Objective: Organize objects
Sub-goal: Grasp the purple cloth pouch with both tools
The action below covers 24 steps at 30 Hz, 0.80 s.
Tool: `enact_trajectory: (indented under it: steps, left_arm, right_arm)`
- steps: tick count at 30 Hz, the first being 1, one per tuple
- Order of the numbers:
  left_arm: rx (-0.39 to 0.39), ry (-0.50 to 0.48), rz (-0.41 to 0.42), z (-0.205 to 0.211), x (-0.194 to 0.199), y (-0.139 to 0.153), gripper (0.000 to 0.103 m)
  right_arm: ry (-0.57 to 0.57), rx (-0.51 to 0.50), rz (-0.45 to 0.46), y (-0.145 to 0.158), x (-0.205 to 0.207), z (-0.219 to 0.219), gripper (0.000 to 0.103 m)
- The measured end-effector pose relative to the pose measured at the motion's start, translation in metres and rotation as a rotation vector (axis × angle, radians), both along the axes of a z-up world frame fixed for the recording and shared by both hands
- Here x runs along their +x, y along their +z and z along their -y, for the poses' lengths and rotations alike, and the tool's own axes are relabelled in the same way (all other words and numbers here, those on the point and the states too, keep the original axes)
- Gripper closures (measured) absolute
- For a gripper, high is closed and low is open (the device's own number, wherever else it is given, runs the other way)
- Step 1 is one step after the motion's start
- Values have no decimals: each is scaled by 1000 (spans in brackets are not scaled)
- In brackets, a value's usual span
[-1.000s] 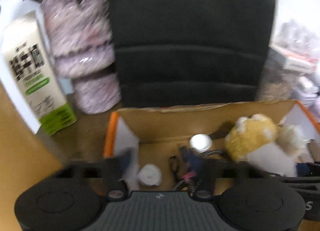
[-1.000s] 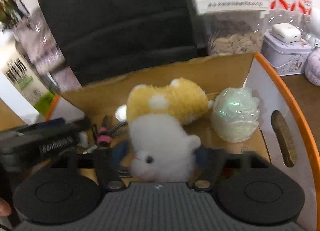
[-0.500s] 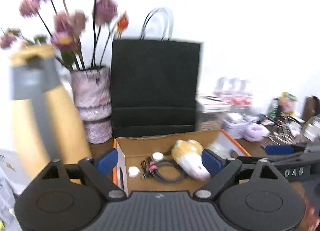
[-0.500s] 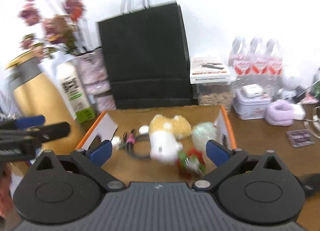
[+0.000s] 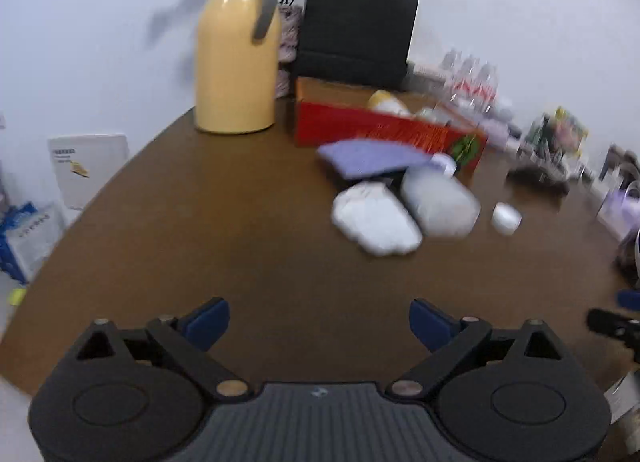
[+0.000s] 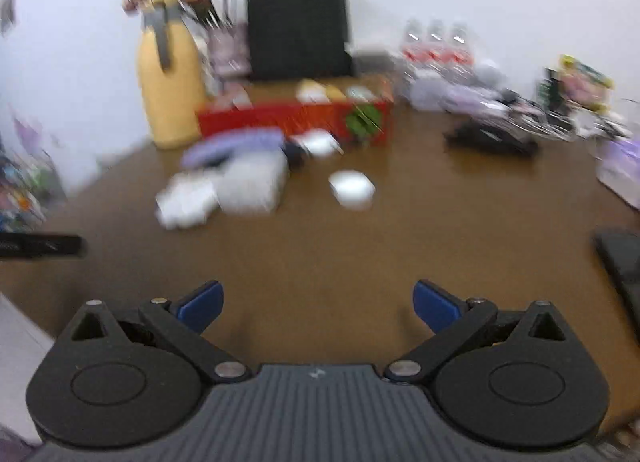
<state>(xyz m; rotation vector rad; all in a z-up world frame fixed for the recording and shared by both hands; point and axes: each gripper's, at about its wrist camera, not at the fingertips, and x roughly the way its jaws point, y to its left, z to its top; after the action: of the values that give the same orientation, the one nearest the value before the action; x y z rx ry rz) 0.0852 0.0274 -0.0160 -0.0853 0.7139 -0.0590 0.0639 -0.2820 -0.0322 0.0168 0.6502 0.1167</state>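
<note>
Fingers of both the left gripper (image 5: 318, 322) and right gripper (image 6: 316, 302) spread empty, now pulled back from the box (image 5: 360, 124); white packets (image 5: 376, 218) wait on the counter (image 5: 200, 222).

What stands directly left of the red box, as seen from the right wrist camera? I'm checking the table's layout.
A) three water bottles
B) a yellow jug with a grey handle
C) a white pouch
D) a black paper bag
B: the yellow jug stands upright just left of the red box.
</note>
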Motion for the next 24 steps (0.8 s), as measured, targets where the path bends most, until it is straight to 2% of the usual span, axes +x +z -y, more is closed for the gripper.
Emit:
enact_trajectory:
  steps: [2,4,6,9,13,15,18,20,22,23,24]
  left_arm:
    - [-11,12,27,-8,-6,9,7]
    - [-27,37,81,-13,-6,19,7]
    - [-35,61,126,-13,1,27,7]
    - [-59,66,112,-9,18,25,7]
    - [-63,29,68,-8,42,14,14]
    - [-65,17,69,-7,63,12,18]
    - [-102,-19,86,-5,112,10,26]
    - [-125,-51,63,-4,152,5,29]
    - [-124,-80,6,0,189,-3,37]
    - [-127,-81,-10,1,205,-7,47]
    - [-136,-79,-19,1,216,-11,52]
  right_arm:
    - [2,-50,-1,2,-10,0,0]
    - [2,-65,46,13,-12,-2,0]
    - [-9,-43,92,20,-8,-2,0]
    - [-8,6,102,21,6,-2,0]
    - [24,57,55,13,35,-8,23]
    - [52,69,37,12,61,-14,28]
    - [105,75,91,17,108,-27,28]
    - [109,91,114,16,152,-35,30]
    - [103,123,95,10,192,-41,39]
    - [111,152,81,5,212,-44,43]
    - [109,180,53,0,231,-47,46]
